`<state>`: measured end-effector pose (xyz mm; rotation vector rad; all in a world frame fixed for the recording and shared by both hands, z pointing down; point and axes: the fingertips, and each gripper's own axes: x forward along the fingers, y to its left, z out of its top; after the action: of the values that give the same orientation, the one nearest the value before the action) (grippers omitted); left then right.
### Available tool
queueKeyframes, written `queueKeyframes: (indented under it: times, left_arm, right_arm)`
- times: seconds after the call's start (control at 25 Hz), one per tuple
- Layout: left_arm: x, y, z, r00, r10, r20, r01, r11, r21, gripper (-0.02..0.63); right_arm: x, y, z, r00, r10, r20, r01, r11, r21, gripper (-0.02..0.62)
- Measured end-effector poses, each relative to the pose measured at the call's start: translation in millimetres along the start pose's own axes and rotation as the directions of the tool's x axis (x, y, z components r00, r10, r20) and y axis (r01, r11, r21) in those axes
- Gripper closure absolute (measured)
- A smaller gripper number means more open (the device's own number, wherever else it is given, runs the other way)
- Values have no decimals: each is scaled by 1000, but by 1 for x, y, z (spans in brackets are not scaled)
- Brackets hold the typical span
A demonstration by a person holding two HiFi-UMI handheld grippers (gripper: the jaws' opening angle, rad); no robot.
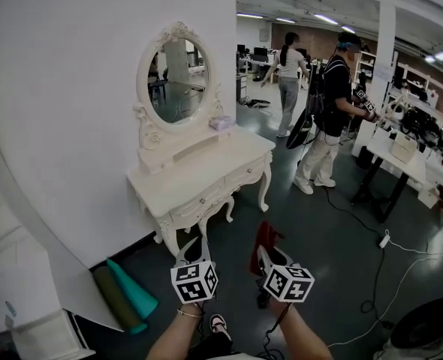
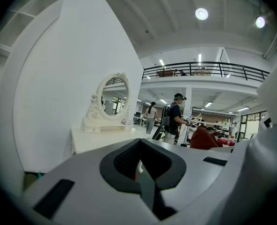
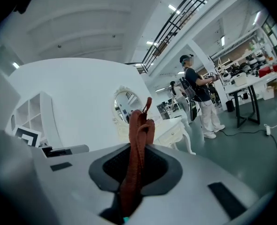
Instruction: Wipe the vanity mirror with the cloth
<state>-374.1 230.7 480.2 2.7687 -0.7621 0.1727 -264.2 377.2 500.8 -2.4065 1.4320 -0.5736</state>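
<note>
Workshop floor, approach step: oval white-framed vanity mirror [image 1: 178, 70] stands on cream table [image 1: 206, 172], well ahead.
Right hand-held gripper [image 3: 134, 172] pinches rust-red cloth [image 3: 141, 123]; left hand-held gripper [image 2: 141, 165] is pressed together, empty. Next, likely: step closer, raise cloth.

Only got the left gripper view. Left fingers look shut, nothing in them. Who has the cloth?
Observer: The right gripper does. Its fingers are shut on the red cloth, which stands up past them.
Operator: How close are we to the mirror?
Observer: Not at it. The head view has the left gripper and the right one low over the dark floor, short of the vanity table. The oval mirror stands at the table's back.
Operator: Floor hazards?
Observer: A white power strip and its cable lie off to the right.
</note>
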Motion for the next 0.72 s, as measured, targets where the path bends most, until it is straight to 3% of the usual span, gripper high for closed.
queueKeyframes:
  times: [0.32, 0.48, 0.72]
  left_arm:
    - [51, 6, -5, 1000, 5, -18, -5, 1000, 4, 601]
    - [97, 18, 0, 1000, 4, -9, -4, 999, -34, 601]
    - [178, 24, 16, 1000, -25, -18, 25, 999, -32, 601]
  right_arm:
    - [47, -22, 10, 1000, 3, -17, -3, 1000, -3, 534]
    - [87, -29, 19, 1000, 12, -29, -14, 999, -52, 534]
    - [159, -49, 49, 999, -1, -51, -4, 996, -95, 534]
